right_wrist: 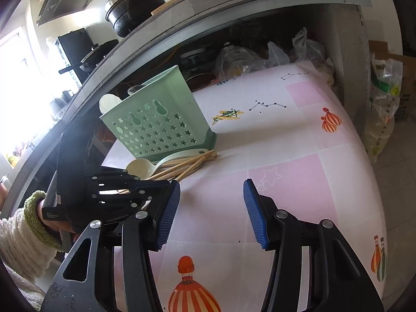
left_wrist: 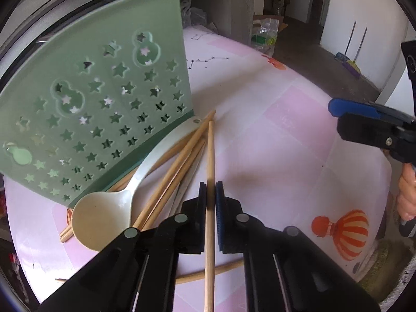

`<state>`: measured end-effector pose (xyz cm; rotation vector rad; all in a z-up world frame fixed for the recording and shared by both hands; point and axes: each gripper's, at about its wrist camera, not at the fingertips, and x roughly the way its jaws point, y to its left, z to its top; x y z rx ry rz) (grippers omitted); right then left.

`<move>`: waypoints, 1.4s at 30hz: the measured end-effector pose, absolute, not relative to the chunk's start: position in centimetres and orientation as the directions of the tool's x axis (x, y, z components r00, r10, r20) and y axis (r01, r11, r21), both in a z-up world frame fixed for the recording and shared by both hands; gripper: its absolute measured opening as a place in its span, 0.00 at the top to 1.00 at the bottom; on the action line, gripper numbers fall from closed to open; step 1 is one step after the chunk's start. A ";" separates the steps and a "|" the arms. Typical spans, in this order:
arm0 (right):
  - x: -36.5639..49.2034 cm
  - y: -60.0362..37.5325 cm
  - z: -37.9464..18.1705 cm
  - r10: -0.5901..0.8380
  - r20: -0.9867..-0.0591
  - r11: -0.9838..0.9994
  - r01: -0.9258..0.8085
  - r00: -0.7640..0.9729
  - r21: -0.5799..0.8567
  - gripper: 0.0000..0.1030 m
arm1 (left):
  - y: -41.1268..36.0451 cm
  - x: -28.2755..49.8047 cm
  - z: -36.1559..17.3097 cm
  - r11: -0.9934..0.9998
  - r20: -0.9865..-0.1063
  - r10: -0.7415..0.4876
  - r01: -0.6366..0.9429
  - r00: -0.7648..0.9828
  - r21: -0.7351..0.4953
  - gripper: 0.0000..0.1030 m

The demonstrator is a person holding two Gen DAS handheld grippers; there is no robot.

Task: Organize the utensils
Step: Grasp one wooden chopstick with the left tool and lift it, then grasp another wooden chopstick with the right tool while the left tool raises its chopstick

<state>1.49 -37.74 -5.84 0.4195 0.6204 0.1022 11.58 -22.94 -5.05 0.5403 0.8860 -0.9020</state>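
My left gripper (left_wrist: 210,197) is shut on a single wooden chopstick (left_wrist: 210,161), which runs straight between its pads toward the green holder. That green utensil holder (left_wrist: 98,98) with star cut-outs stands on the pink tablecloth (left_wrist: 286,143); in the right wrist view the holder (right_wrist: 158,127) has a cream utensil sticking out of its top. At its foot lie a cream spoon (left_wrist: 104,215) and several loose chopsticks (left_wrist: 179,158). The chopstick pile (right_wrist: 187,163) also shows in the right wrist view. My right gripper (right_wrist: 212,213) hangs open above bare cloth, nothing between its pads.
A kitchen counter edge (right_wrist: 182,33) with pots runs behind the table. Plastic bags (right_wrist: 384,98) sit beyond the table's far right corner. One more chopstick (left_wrist: 223,270) lies crosswise under my left gripper. A hand in a cream sleeve (right_wrist: 23,234) holds the left gripper.
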 end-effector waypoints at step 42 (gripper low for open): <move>11.3 -9.0 -10.5 0.268 -0.711 0.291 -0.758 0.650 -0.583 0.90 | 7.1 10.9 3.0 0.801 -0.367 -0.490 0.243 0.790 -0.547 0.94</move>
